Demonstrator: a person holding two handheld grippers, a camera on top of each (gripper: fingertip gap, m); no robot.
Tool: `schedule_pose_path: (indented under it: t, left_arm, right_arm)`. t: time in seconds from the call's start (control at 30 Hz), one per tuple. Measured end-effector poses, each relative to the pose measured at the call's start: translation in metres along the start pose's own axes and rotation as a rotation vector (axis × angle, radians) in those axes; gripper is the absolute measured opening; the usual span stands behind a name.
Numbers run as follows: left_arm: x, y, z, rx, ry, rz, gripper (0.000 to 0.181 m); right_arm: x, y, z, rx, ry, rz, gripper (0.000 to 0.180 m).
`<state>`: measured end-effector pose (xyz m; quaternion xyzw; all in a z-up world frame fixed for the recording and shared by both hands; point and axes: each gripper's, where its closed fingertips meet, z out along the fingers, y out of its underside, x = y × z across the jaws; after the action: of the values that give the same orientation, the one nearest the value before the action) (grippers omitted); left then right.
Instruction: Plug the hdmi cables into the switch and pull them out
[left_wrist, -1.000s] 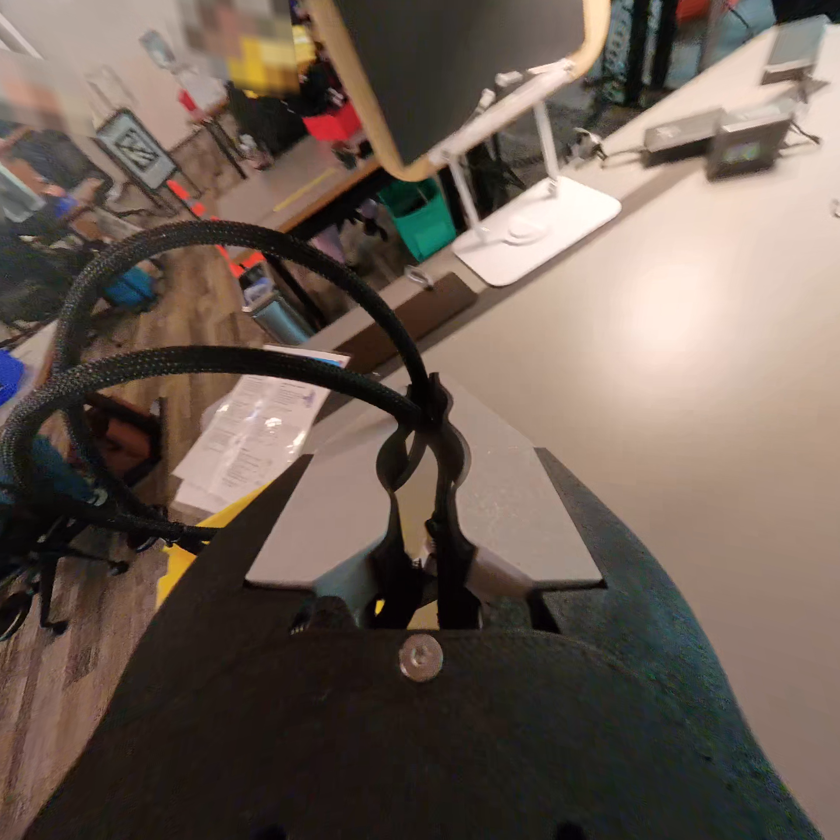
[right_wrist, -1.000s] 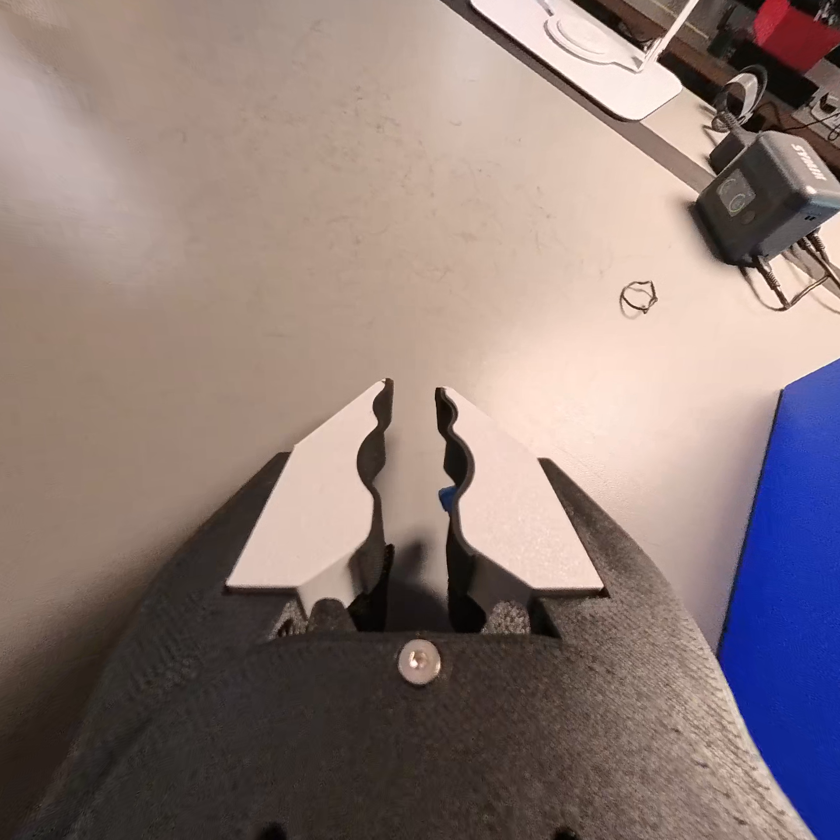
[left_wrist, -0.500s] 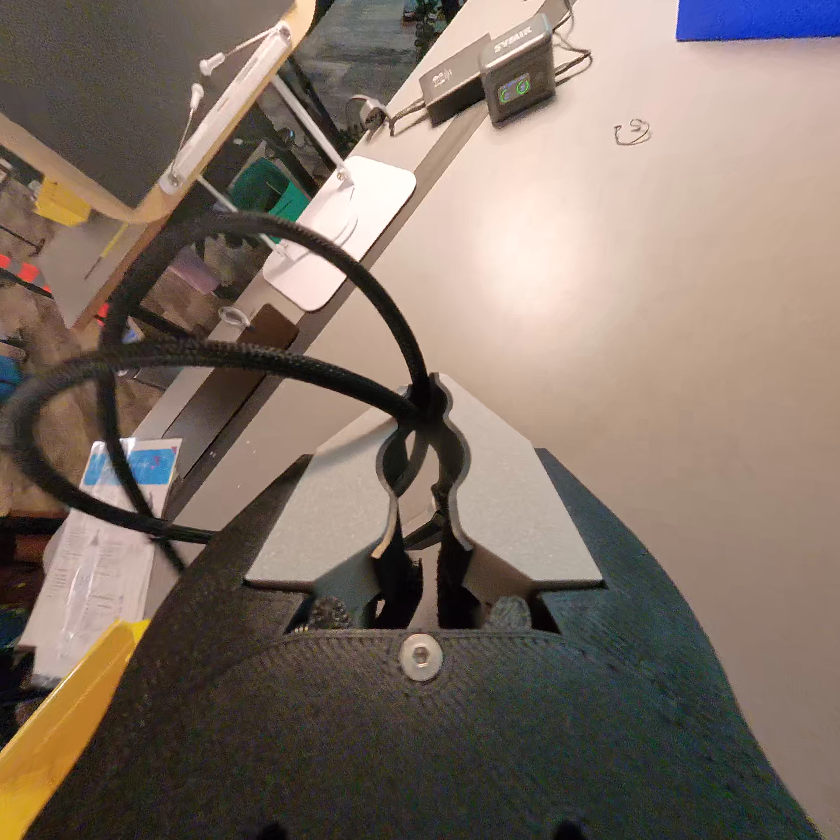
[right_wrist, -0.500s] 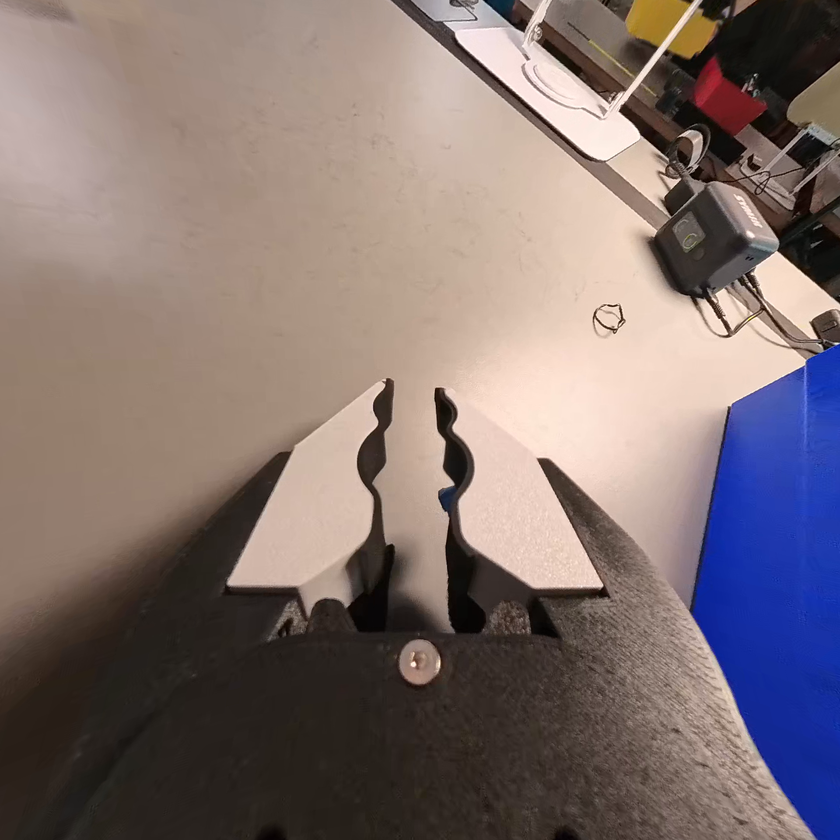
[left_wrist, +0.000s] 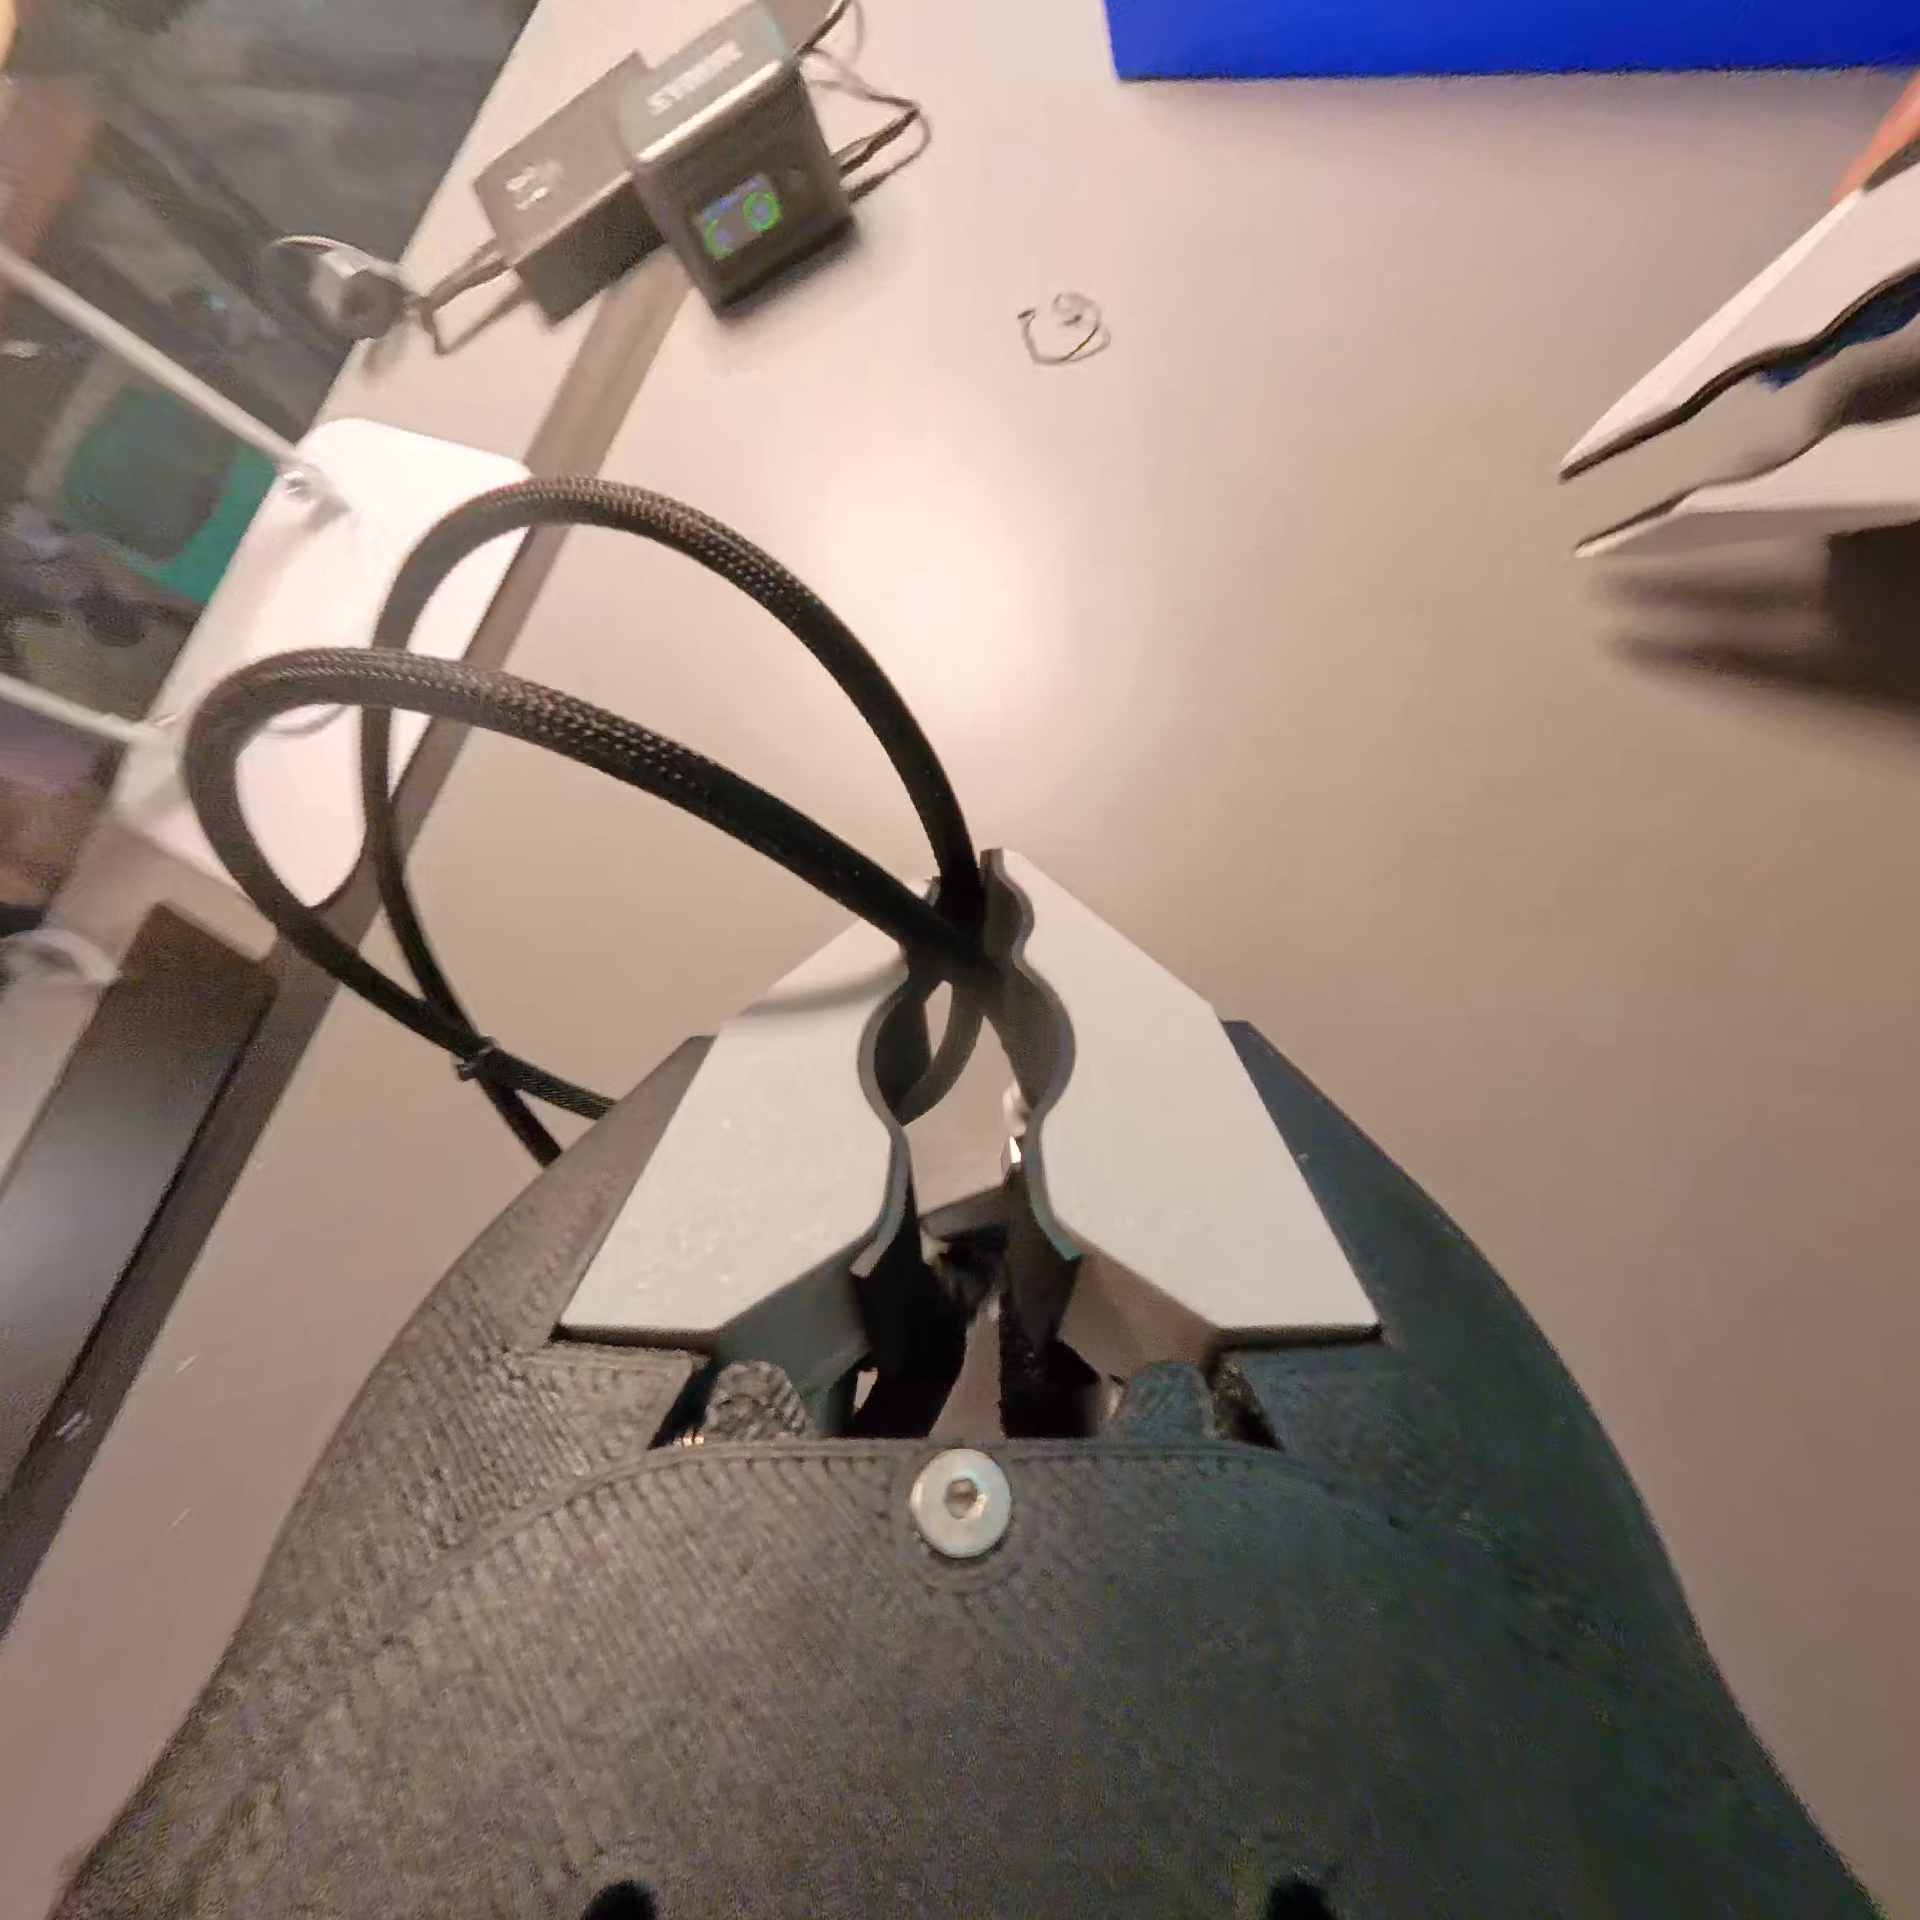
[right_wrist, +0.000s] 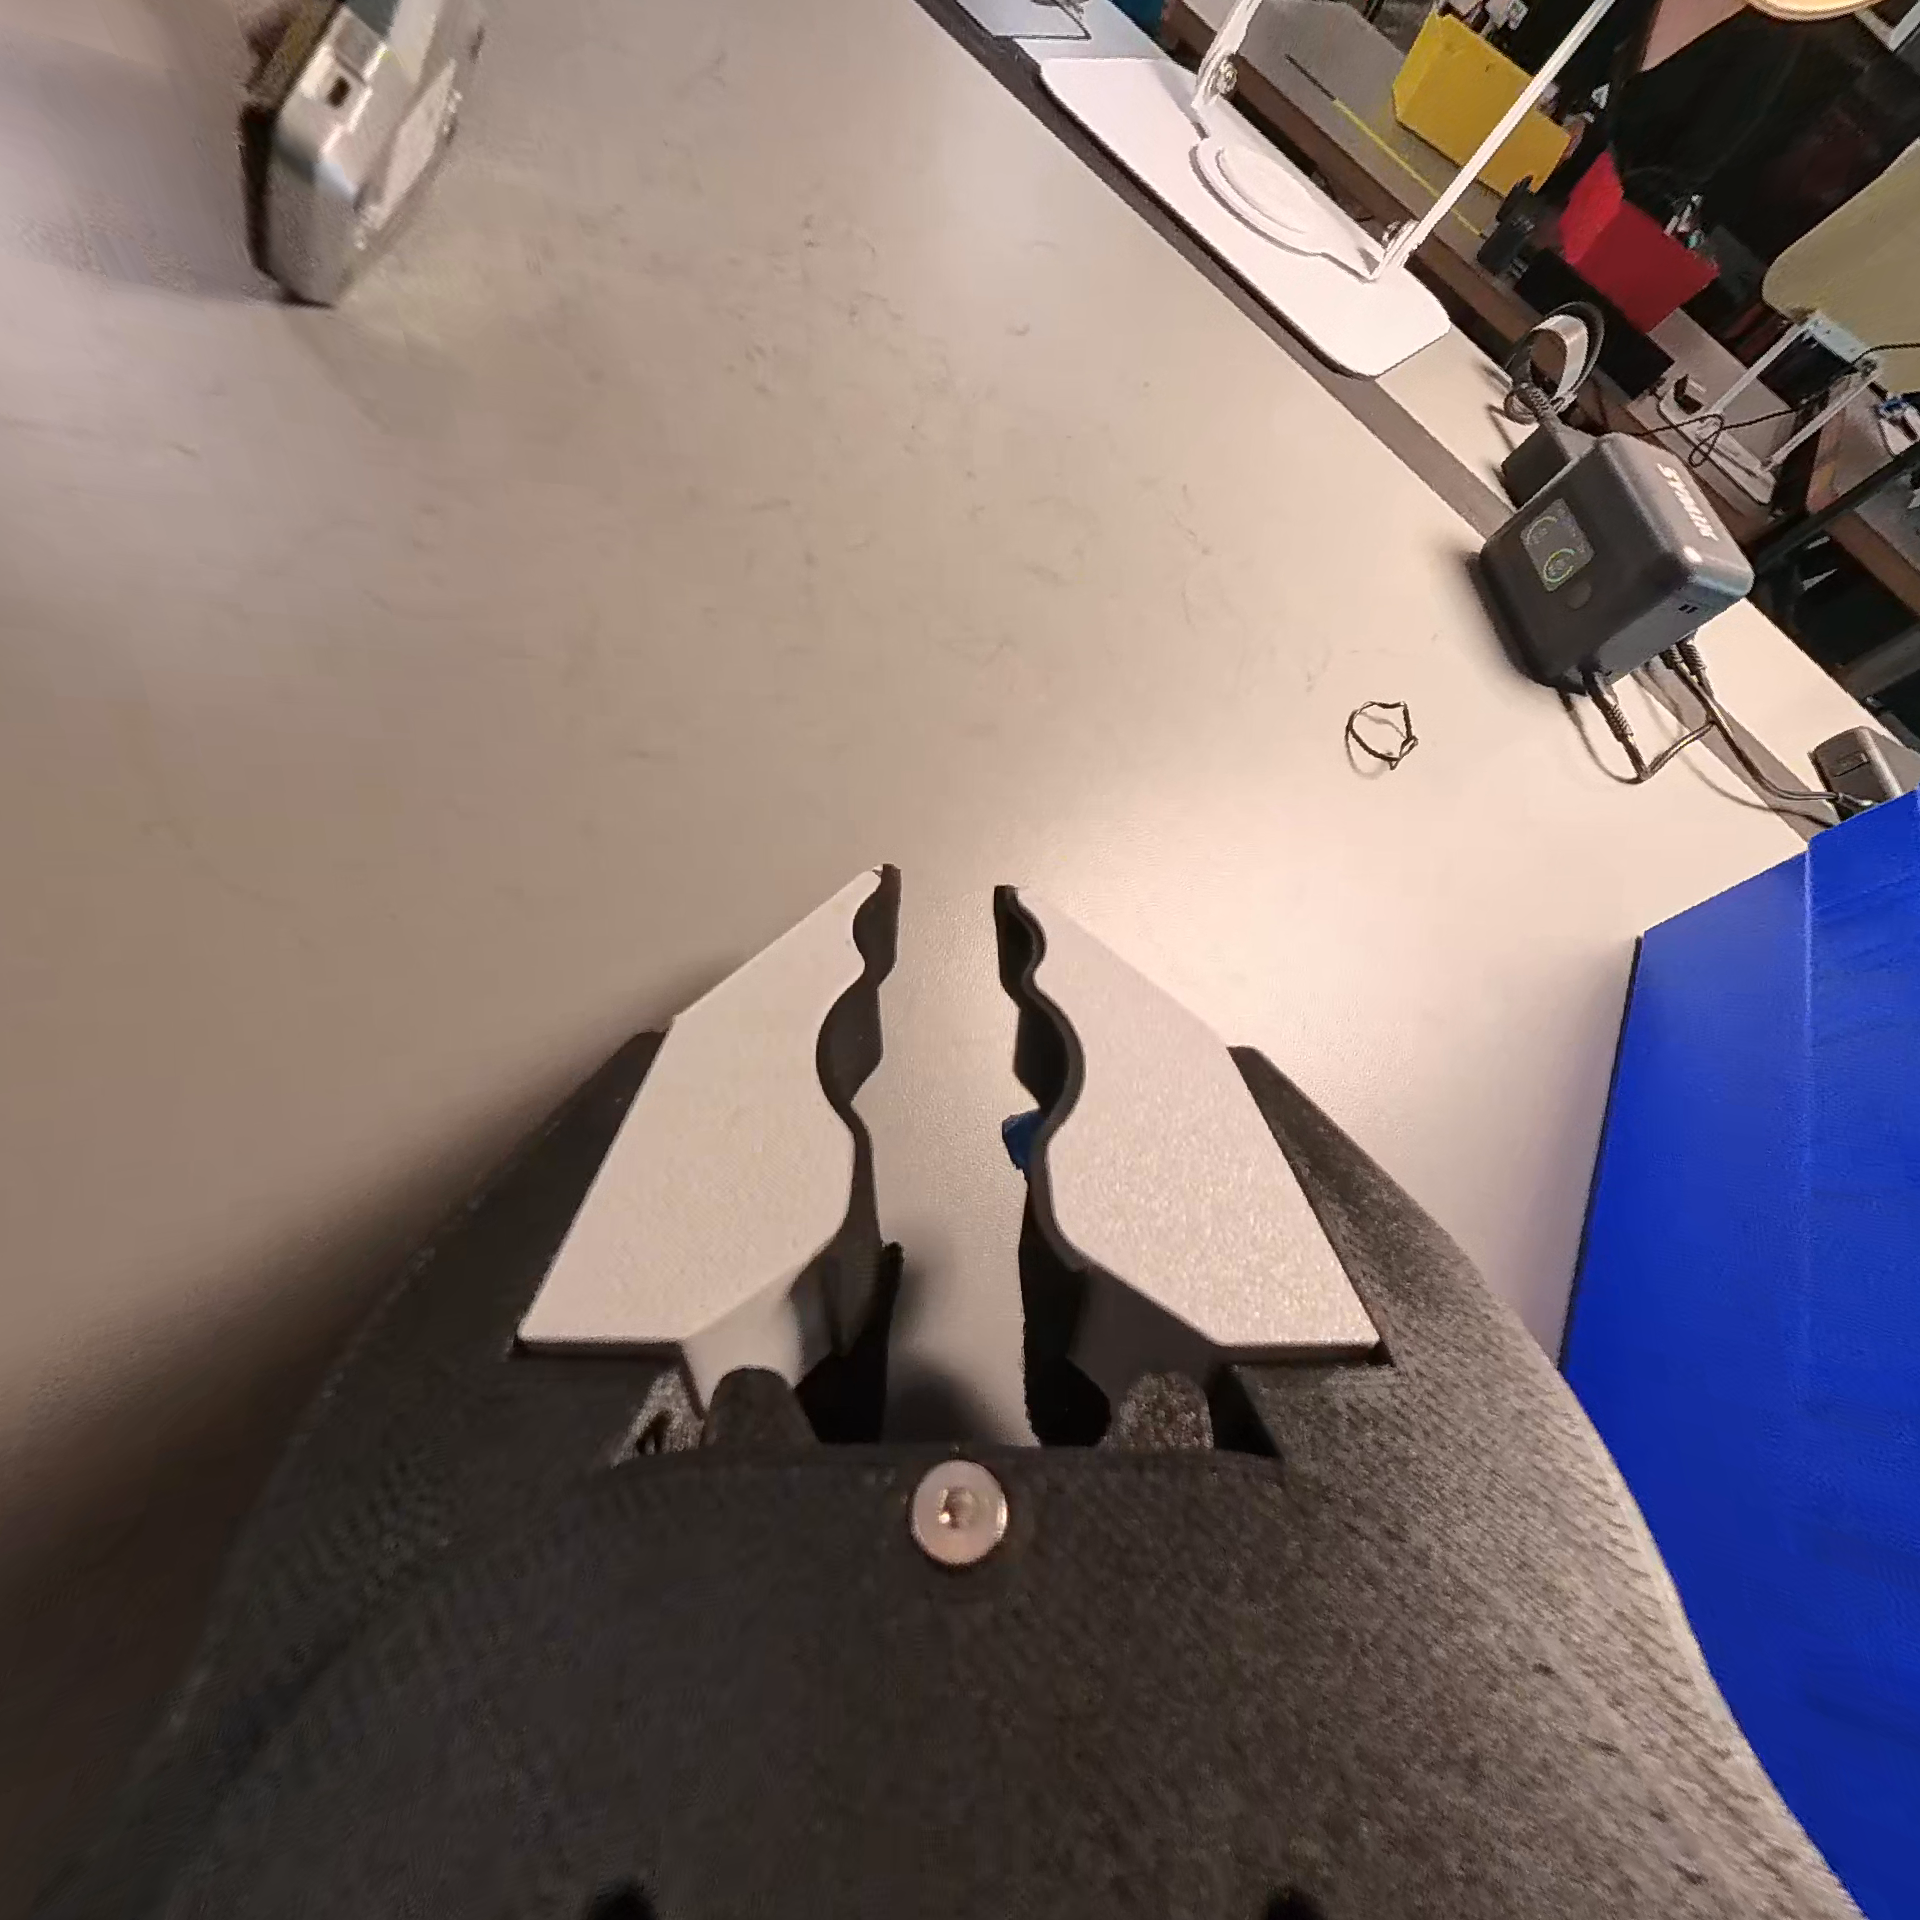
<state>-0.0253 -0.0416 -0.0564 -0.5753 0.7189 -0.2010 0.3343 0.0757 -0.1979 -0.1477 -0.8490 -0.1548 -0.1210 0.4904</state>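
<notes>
My left gripper (left_wrist: 966, 914) clamps 2 loops of black cable (left_wrist: 665, 717) above the desk (left_wrist: 1299, 675); my empty right gripper (right_wrist: 945, 883), narrowly parted, points toward the silver switch (right_wrist: 348, 156) near the desk's far-left corner.

Two black braided cables (left_wrist: 665, 727) are arching up in loops above the worktop (left_wrist: 1299, 727), both strands pinched between the left gripper's (left_wrist: 961, 894) fingers (left_wrist: 1132, 1049) (a thin tie is binding them lower down). The silver switch box (right_wrist: 348, 156) is sitting on the worktop, well apart, blurred.
</notes>
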Motion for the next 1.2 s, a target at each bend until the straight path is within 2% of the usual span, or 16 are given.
schedule_pose_path:
  t: [0.3, 0.43, 0.47, 0.57, 0.63, 0.73, 0.83, 0.93, 1.07, 1.13, 1.2]
  left_arm:
    - [0.048, -0.009, 0.091, -0.101, 0.25, -0.008, 0.007]
    - [0.064, 0.001, 0.115, -0.156, 0.244, 0.004, 0.009]
    - [0.063, 0.003, 0.116, -0.163, 0.224, -0.003, 0.015]
    - [0.055, 0.005, 0.103, -0.142, 0.173, -0.044, 0.054]
    - [0.051, 0.003, 0.081, -0.093, 0.166, -0.084, 0.068]
    - [0.03, 0.009, 0.025, 0.006, 0.103, -0.161, 0.075]
    - [-0.018, 0.046, -0.05, 0.061, -0.039, -0.305, 0.076]
    - [-0.089, 0.121, -0.138, 0.038, -0.297, -0.497, 0.075]
    - [-0.156, 0.26, -0.254, -0.053, -0.622, -0.794, 0.074]
    - [-0.168, 0.331, -0.286, -0.169, -0.694, -0.883, 0.072]
    - [-0.17, 0.387, -0.293, -0.288, -0.688, -0.93, 0.069]
  right_arm:
    - [0.0, -0.001, -0.001, 0.01, 0.013, -0.011, 0.02]
    - [0.001, -0.001, -0.001, 0.013, 0.009, -0.005, 0.02]
    - [0.001, -0.002, -0.002, 0.015, 0.008, -0.001, 0.02]
    - [0.002, -0.002, -0.002, 0.017, 0.0, 0.014, 0.02]
    - [0.002, -0.001, -0.001, 0.013, -0.007, 0.024, 0.02]
    - [0.002, -0.002, -0.002, 0.017, -0.017, 0.029, 0.02]
    - [0.0, -0.003, -0.003, 0.024, -0.021, 0.022, 0.021]
    - [-0.002, -0.001, -0.001, 0.012, -0.03, 0.014, 0.021]
    - [-0.004, 0.001, 0.001, -0.009, -0.059, 0.025, 0.022]
    - [-0.005, 0.002, 0.002, -0.018, -0.075, 0.027, 0.023]
    - [-0.007, 0.004, 0.003, -0.029, -0.091, 0.031, 0.023]
